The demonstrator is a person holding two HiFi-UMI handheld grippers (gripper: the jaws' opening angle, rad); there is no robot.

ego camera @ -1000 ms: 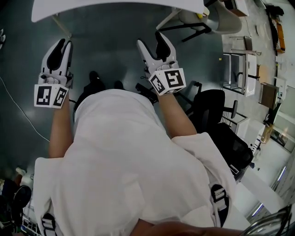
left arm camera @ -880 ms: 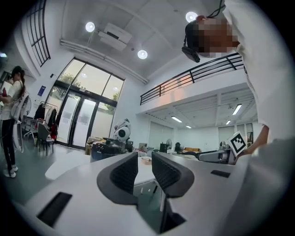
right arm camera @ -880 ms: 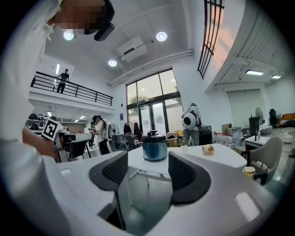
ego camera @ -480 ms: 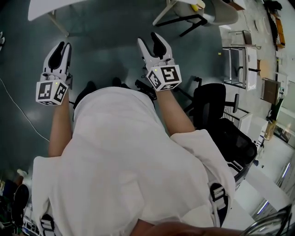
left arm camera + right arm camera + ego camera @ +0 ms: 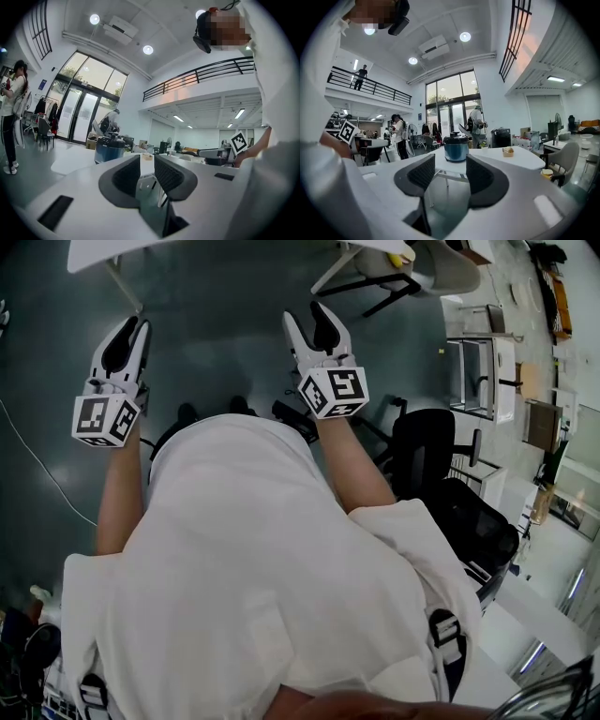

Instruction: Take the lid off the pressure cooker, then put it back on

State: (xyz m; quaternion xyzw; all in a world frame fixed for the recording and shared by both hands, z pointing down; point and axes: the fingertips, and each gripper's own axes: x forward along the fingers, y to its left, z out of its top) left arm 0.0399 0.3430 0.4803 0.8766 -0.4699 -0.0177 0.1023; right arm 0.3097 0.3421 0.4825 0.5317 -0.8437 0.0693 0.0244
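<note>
A blue pressure cooker [image 5: 456,147] with its black lid on stands on a white table [image 5: 520,159], well ahead of both grippers. The left gripper view shows the cooker [image 5: 109,149] left of the jaws. In the head view the cooker is hidden; only the table's edge [image 5: 94,254] shows at the top. My left gripper [image 5: 136,324] is held out level over the dark floor, jaws a narrow gap apart and empty [image 5: 146,164]. To its right, my right gripper [image 5: 303,312] stands wider open, with nothing between its fingers [image 5: 450,161].
A black office chair [image 5: 427,451] stands at my right and a pale chair [image 5: 441,268] sits by the table. Racks [image 5: 483,371] line the right side. A thin cable [image 5: 37,465] crosses the floor. People stand beyond the table [image 5: 399,136] and far left [image 5: 11,108].
Both grippers have shifted a little up the picture toward the white table. Neither has taken hold of anything.
</note>
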